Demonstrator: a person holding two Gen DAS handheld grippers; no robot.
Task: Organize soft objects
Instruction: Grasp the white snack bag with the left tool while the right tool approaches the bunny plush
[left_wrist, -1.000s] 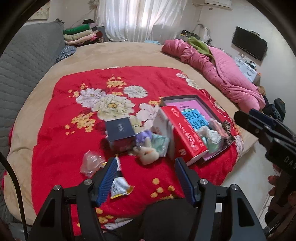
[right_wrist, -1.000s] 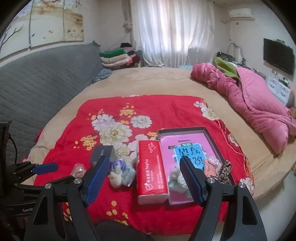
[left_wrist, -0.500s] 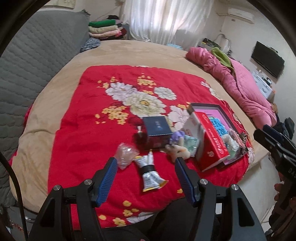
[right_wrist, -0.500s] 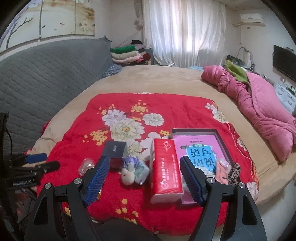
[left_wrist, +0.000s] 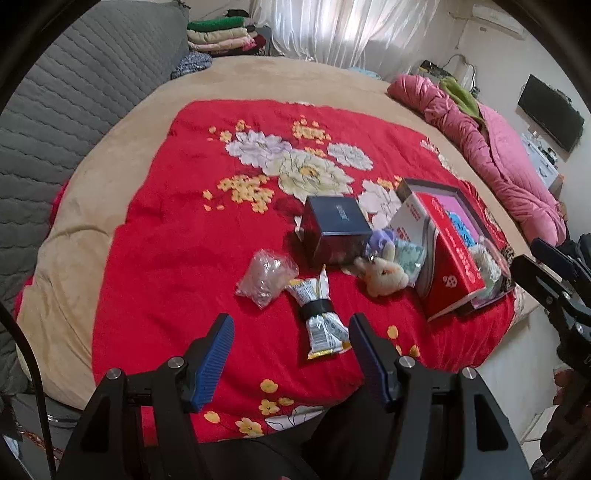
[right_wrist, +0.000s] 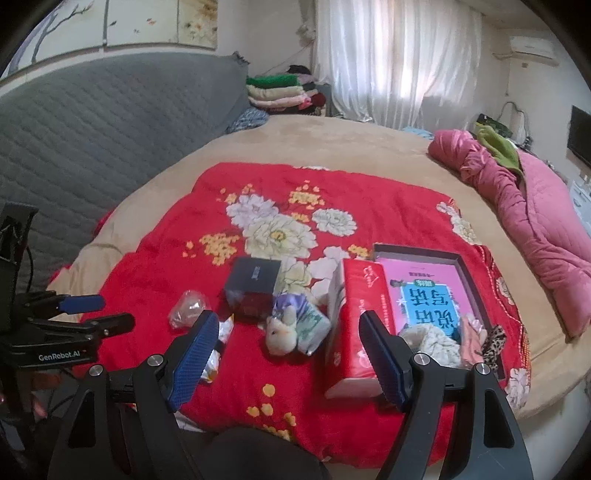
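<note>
1. Your left gripper (left_wrist: 290, 354) hangs over the near edge of the red blanket (left_wrist: 177, 229), jaws spread, nothing between them.
2. Take the dark box (left_wrist: 338, 230) as your landmark; it sits near the middle of the blanket.
3. Left of the box and a little nearer you lies a clear plastic bag (left_wrist: 266, 277), just apart from it.
4. In front of the box lies a snack packet (left_wrist: 321, 317) with a black band round it, just beside the bag.
5. Against the box's right side rests a plush rabbit (left_wrist: 384, 277), with a purple and green soft bundle (left_wrist: 399, 251) touching it.
6. Right of those stands a red tissue pack (left_wrist: 447, 258), leaning on the edge of an open tray (right_wrist: 476, 291).
7. The tray, farthest right of the box, holds a pink book and more soft pieces at its near end.
8. Your right gripper (right_wrist: 286, 354) hovers above the blanket's near edge, jaws wide apart and empty.
</note>
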